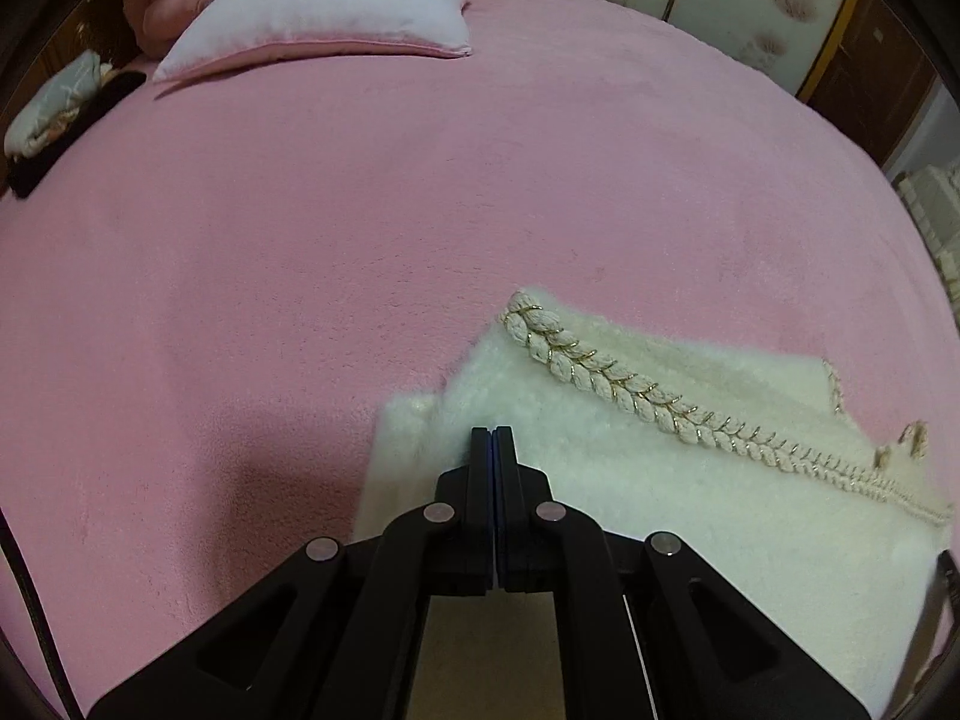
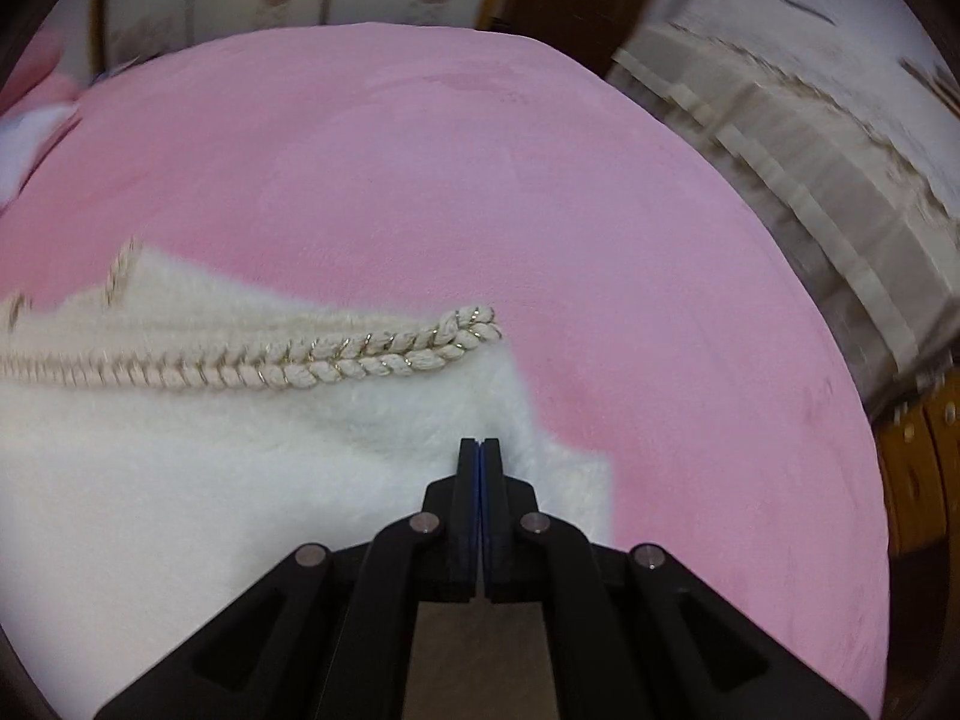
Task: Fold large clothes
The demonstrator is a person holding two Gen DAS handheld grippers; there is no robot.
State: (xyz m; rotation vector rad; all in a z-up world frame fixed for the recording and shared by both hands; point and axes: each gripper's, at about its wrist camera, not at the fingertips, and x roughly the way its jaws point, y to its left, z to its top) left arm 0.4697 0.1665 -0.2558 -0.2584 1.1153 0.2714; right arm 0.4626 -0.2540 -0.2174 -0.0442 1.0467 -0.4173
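A fluffy white garment (image 1: 690, 480) with a braided cream and gold trim (image 1: 606, 375) lies folded on the pink bed (image 1: 360, 240). My left gripper (image 1: 492, 433) is shut, its tips over the garment's left edge. In the right wrist view the same garment (image 2: 180, 480) and its trim (image 2: 336, 363) fill the lower left. My right gripper (image 2: 479, 443) is shut, its tips over the garment's right edge. I cannot tell whether either gripper pinches cloth.
A white and pink pillow (image 1: 324, 6) lies at the head of the bed. A folded patterned cloth (image 1: 48, 108) and a dark item sit at the left edge. A pale dresser (image 2: 810, 138) stands beyond the bed's right side.
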